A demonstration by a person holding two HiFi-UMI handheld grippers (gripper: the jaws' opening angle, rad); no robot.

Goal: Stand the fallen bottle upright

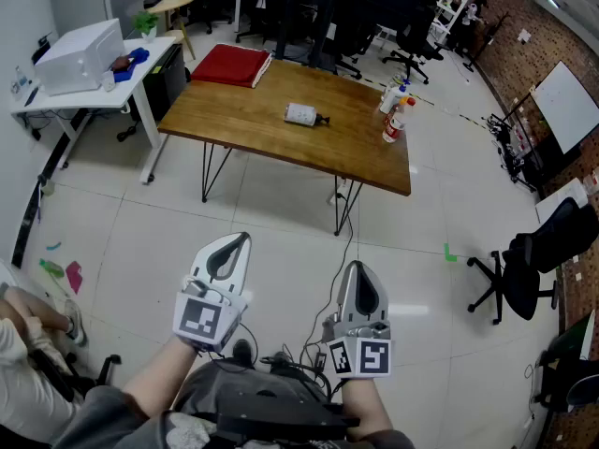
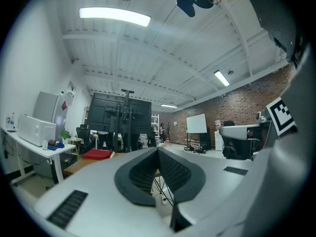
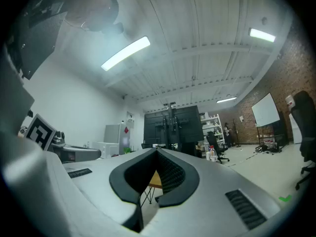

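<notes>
Across the pale tiled floor, on the long brown wooden counter [image 1: 281, 131] with black hairpin legs, the pale plastic bottle with a dark cap [image 1: 301, 114] is down on its side. It lies near the middle of the top, cap end to the right. A flat red folded cloth [image 1: 231, 65] sits on the counter's far left corner, and a cluster of upright bottles [image 1: 393, 120] stands at the right edge, well apart from the fallen one.

Down low, close to the person's body, both tools hang far short of the counter. The left tool [image 1: 241, 239], grey with black ribbed pads, has its jaws pressed together with nothing between them. The right tool [image 1: 357, 267] matches it, tips meeting and carrying nothing.

Off to the left stands a white side counter [image 1: 70, 101] with a boxy white printer [image 1: 80, 54] on it. A black office chair [image 1: 526, 274] sits on the floor at the right.
</notes>
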